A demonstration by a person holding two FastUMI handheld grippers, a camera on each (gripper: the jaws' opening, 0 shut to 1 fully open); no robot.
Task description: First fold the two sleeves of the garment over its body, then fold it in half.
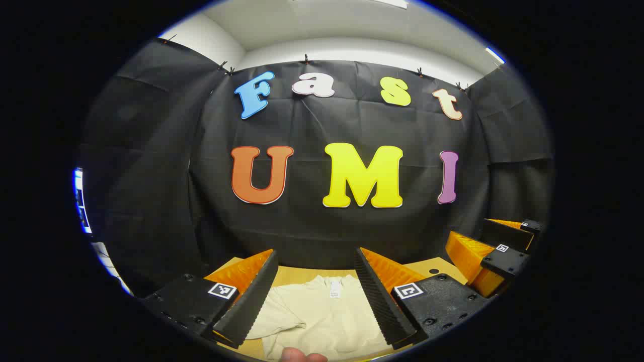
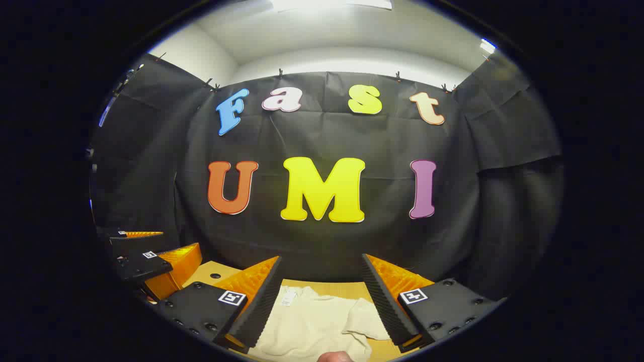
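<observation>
A cream garment (image 1: 322,314) lies spread on the wooden table (image 1: 297,275), its neck label toward the booth wall. My left gripper (image 1: 316,296) hovers above it, open, with nothing between its black ribbed fingers (image 1: 251,301). In the right gripper view the same garment (image 2: 312,324) shows with one sleeve (image 2: 365,318) rumpled at the right. My right gripper (image 2: 322,296) is also open and holds nothing. The right gripper (image 1: 490,251) appears at the right of the left gripper view; the left gripper (image 2: 151,261) appears at the left of the right gripper view.
The black cloth wall stands close behind the table's far edge (image 2: 322,284). A fingertip (image 1: 302,356) shows at the bottom of the left gripper view, and another fingertip (image 2: 334,357) at the bottom of the right gripper view.
</observation>
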